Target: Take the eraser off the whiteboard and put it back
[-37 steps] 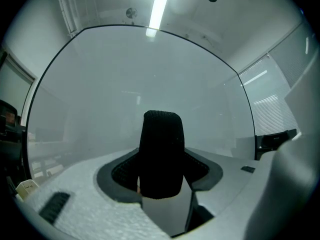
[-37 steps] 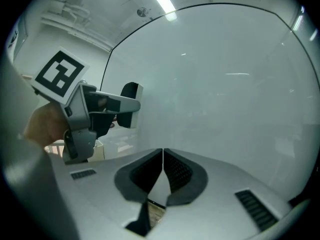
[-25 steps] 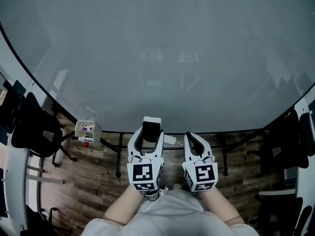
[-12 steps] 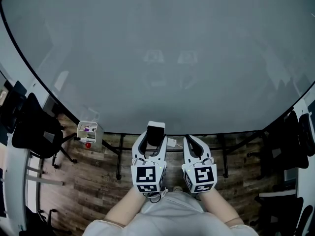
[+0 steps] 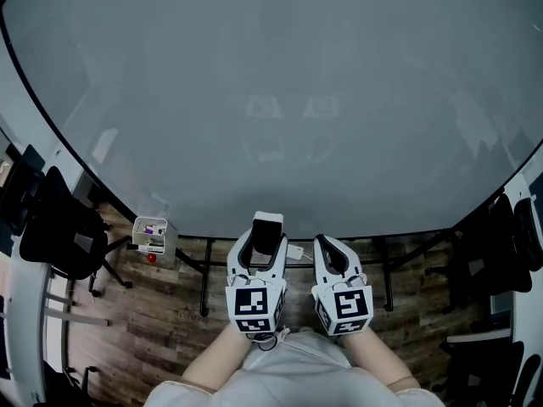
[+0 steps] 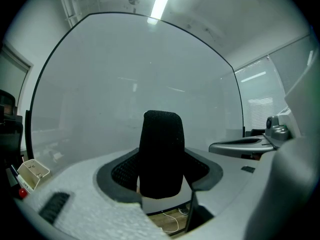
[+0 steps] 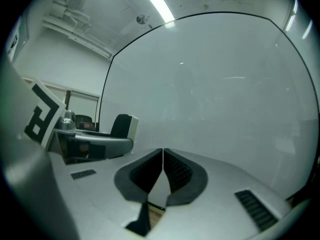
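The left gripper's [image 5: 265, 237] fingers [image 6: 120, 171] were clamped on the eraser [image 6: 161, 154]. It stood upright between them, long axis up and down across their line. Its dark felt faced back toward the person and its pale side faced the whiteboard [image 5: 271, 100] straight ahead. The right gripper [image 5: 324, 242], just beside, had its fingers closed on nothing, so the return seemed to fall to the left hand.

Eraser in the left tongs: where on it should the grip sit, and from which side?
Probably across its two long sides near the rear end, coming from the person's side, as the left tongs hold it now. The eraser is a narrow block, so its front juts free toward the whiteboard.
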### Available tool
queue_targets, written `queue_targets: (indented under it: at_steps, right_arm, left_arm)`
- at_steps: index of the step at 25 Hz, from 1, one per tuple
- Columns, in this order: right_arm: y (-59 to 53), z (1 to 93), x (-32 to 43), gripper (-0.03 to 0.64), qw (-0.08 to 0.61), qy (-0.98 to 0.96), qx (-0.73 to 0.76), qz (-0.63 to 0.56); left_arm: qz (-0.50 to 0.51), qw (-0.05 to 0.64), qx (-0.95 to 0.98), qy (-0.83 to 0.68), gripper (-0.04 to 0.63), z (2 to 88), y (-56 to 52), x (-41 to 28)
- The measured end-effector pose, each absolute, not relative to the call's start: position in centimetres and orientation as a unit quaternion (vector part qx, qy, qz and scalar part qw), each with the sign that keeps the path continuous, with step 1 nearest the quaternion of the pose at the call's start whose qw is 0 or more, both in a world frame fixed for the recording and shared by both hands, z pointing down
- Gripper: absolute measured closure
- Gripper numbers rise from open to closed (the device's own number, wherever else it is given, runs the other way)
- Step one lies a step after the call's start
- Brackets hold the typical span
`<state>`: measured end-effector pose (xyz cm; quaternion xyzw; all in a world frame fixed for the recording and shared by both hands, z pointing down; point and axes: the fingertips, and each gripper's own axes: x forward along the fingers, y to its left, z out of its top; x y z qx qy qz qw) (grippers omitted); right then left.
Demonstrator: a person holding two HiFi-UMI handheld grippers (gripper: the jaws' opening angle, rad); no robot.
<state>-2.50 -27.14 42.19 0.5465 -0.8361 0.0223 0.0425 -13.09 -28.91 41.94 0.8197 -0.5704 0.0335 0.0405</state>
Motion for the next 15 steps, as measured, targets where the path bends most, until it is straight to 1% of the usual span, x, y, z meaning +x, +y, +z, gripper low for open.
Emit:
queue_targets:
  at_steps: [15]
  right_arm:
    - [-30.1,41.3,-2.0,0.588,0.039,-0.841,0.54,0.015]
  left_arm:
    - [-0.002,-0.015,0.812,-0.584,0.344,35.8,-34.2,-12.8]
